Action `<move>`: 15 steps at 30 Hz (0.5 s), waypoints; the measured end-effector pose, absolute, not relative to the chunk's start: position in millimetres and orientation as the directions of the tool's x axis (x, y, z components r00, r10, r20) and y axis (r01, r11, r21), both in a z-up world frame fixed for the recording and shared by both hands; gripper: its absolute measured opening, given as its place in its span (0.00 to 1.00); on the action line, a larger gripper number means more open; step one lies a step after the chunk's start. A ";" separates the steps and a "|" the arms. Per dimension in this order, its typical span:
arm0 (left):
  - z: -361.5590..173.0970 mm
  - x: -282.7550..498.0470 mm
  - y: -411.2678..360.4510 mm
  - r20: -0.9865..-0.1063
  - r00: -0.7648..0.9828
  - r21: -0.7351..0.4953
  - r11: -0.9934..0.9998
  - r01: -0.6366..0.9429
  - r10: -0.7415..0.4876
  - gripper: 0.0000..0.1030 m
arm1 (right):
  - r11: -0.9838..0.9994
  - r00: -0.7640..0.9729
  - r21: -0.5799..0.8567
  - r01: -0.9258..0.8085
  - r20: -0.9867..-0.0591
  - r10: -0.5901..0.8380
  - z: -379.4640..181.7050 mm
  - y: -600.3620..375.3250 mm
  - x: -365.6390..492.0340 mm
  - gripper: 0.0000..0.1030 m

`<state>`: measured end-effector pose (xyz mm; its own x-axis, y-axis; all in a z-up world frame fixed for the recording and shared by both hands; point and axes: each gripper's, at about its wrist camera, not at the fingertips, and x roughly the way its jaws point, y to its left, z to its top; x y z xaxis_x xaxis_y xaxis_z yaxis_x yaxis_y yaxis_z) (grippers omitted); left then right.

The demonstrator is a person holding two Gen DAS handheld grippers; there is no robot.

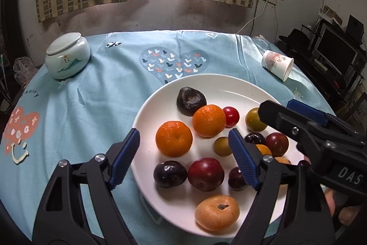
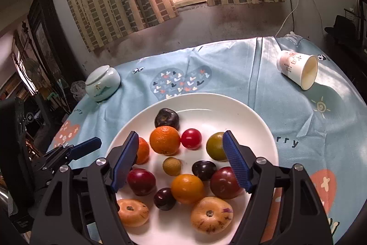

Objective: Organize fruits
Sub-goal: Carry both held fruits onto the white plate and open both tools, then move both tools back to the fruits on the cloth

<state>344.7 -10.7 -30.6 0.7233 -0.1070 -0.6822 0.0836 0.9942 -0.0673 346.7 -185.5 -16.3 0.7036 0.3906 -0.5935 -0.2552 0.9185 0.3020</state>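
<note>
The worktop (image 2: 229,75), draped in a pale blue cloth printed with hearts, carries a wide white plate (image 2: 259,121) at its near edge, and all the fruit lies inside that plate.

Both tongs hang above the plate with nothing between their blue pads. The left tongs (image 1: 183,150) are spread wide apart, one pad over the plate's left rim and the other over the fruit in the middle; they touch nothing that can be seen. The right tongs (image 2: 180,157) are likewise spread wide, empty, over the plate's centre. In the left wrist view the right tongs reach in from the right, over the plate's right side.

On the plate, two pale orange flat fruits sit nearest, one (image 2: 212,215) to the right and one (image 2: 132,212) to the left. Two oranges lie in the middle, the farther one (image 2: 164,140) just beside a small red tomato (image 2: 191,138). A dark wrinkled fruit (image 2: 166,118) sits farthest back. Red and dark plums cluster toward the near side, among them a large red plum (image 2: 224,183). A green-brown fruit (image 2: 215,146) lies on the right.

Off the plate, a pale lidded jar (image 2: 103,82) stands upright at far left, and a paper cup (image 2: 298,69) lies on its side at far right.
</note>
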 end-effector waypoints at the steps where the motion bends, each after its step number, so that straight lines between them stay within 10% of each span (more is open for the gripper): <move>1: -26.7 341.4 -8.4 -0.676 0.731 -0.057 0.995 0.078 -0.096 0.79 | 0.914 0.707 0.311 -0.262 -0.583 0.401 -11.2 -184.8 343.4 0.75; 15: -20.6 215.6 67.2 -0.648 0.761 -0.089 0.993 -0.076 0.001 0.93 | 0.869 0.654 0.346 -0.353 -0.573 0.494 5.2 -174.5 227.3 0.96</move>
<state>215.6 67.2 -20.6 0.7613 0.0006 -0.6484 -0.0765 0.9931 -0.0889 227.3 -174.5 5.2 0.6545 0.4935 -0.5728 -0.3529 0.8694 0.3459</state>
